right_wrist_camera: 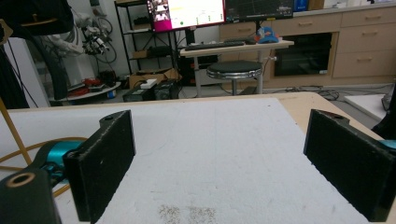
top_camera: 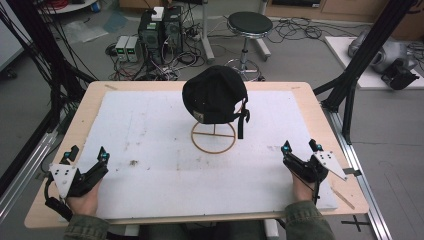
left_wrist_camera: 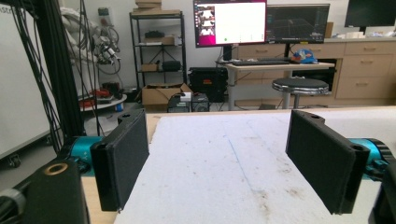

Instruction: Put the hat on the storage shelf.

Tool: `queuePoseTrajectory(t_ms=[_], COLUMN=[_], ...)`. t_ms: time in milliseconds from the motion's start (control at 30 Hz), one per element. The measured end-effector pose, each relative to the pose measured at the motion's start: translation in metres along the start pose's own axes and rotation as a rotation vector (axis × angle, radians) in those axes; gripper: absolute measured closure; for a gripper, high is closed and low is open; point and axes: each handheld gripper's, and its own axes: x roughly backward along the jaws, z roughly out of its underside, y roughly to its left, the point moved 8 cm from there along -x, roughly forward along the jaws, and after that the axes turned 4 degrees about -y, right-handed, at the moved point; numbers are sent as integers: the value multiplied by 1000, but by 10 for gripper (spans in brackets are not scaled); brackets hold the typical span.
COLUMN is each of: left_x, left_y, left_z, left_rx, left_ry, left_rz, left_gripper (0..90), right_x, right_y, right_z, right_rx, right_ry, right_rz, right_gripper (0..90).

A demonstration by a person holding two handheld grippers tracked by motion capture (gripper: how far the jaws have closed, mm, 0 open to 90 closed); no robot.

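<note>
A black cap [top_camera: 215,95] sits on a wooden stand with a ring base [top_camera: 213,137] at the middle of the white mat [top_camera: 150,130]. My left gripper [top_camera: 89,155] rests near the front left corner, held by a hand, its jaws wide open with nothing between them [left_wrist_camera: 224,163]. My right gripper [top_camera: 300,146] rests near the front right, also wide open and empty [right_wrist_camera: 224,168]. In the right gripper view the cap [right_wrist_camera: 37,16] and the stand's ring [right_wrist_camera: 28,147] show at the far left edge. Both grippers are well apart from the cap.
The mat lies on a wooden table [top_camera: 75,130] framed by black struts [top_camera: 370,50]. Beyond the far edge stand a black stool [top_camera: 248,25], computer boxes [top_camera: 160,30] and tangled cables. Desks with monitors [left_wrist_camera: 229,21] line the back wall.
</note>
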Motion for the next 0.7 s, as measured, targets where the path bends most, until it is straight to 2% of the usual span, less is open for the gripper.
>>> queuePoseTrajectory(t_ms=[167,400,433,700], left_x=[-1,-2,-1,-2], left_y=[3,0,0,2], left_z=[2,5,5,6], left_rx=[15,37,38,47], left_ry=[6,38,39,40], left_rz=[-4,13,10,7], left_gripper=[215,214,214,213], right_x=[-2,-2,-2,-2], right_y=[0,2,1,0], right_z=[1,2,1,2], right_rx=[12,-10,2,-4], right_ry=[1,11,7,13], right_rz=[-5,-9,-10,-12], right_gripper=[82,82,82,82])
